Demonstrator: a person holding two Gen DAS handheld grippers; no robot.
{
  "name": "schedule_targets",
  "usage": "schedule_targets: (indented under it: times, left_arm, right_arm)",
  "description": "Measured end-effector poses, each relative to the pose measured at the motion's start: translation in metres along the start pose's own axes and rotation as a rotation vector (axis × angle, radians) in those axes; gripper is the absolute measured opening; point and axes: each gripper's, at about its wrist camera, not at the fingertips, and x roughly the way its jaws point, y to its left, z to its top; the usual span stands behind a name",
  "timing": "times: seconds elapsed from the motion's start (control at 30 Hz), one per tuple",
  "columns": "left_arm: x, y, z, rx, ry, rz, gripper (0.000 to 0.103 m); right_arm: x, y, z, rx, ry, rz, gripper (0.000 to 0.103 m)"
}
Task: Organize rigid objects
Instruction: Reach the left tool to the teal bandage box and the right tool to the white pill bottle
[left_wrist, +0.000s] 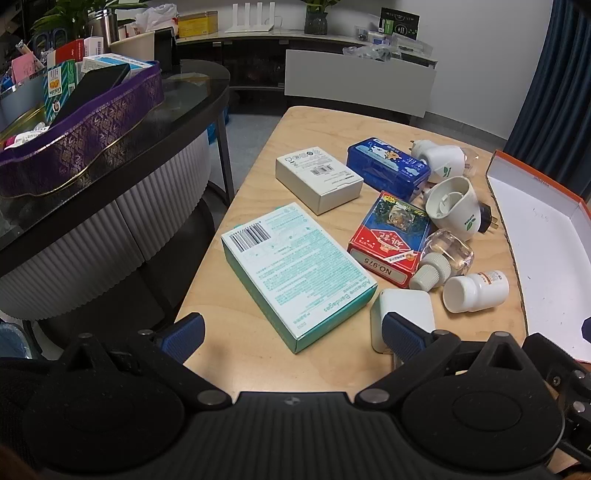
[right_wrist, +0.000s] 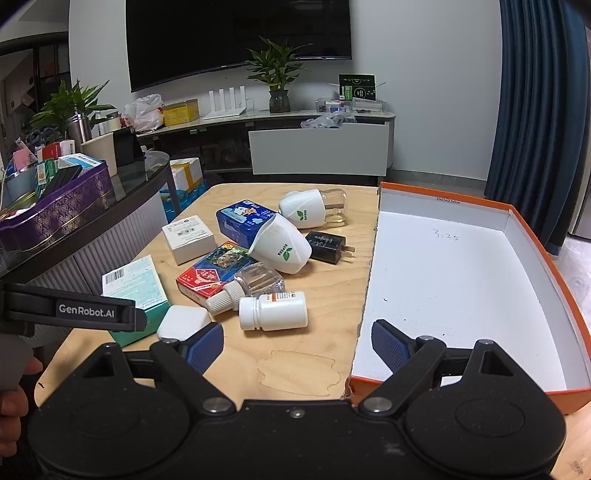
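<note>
Several small items lie on the wooden table (left_wrist: 258, 369): a teal bandage box (left_wrist: 295, 273), a white carton (left_wrist: 319, 181), a blue tin (left_wrist: 388, 166), a red card pack (left_wrist: 388, 236), a white pill bottle (left_wrist: 476, 291), a clear refill bottle (left_wrist: 443, 258), two white plug-in units (left_wrist: 454, 203) and a small white square case (left_wrist: 402, 314). An orange-rimmed, white-lined box (right_wrist: 461, 288) with nothing inside stands at the right. My left gripper (left_wrist: 291, 336) hovers open near the bandage box. My right gripper (right_wrist: 295, 343) is open over the box's near-left corner, holding nothing.
A black charger (right_wrist: 327, 245) lies behind the plug-in units. To the left stands a dark curved counter (left_wrist: 110, 177) bearing a purple basket (left_wrist: 85, 144) full of boxes. Behind the table are a low shelf with plants and a wall TV (right_wrist: 236, 33). A hand (right_wrist: 14, 398) shows at the far left.
</note>
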Motion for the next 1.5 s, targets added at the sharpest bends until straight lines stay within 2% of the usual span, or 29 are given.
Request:
schedule_targets:
  times: [1.07, 1.2, 1.37, 1.5]
  left_arm:
    - [0.009, 0.0, 0.004, -0.027, 0.016, 0.013, 0.103]
    - [0.012, 0.002, 0.009, -0.07, 0.005, 0.025, 0.103]
    - [0.023, 0.008, 0.023, -0.189, -0.007, 0.07, 0.103]
    - [0.035, 0.007, 0.033, -0.251, 0.017, 0.049, 0.103]
  right_arm:
    - [0.006, -0.002, -0.002, -0.006, 0.013, -0.002, 0.102]
    - [0.007, -0.003, -0.001, -0.002, 0.012, -0.001, 0.102]
    - [0.008, -0.004, -0.001, -0.003, 0.033, 0.001, 0.102]
    - [0.006, -0.004, 0.001, -0.009, 0.063, -0.001, 0.102]
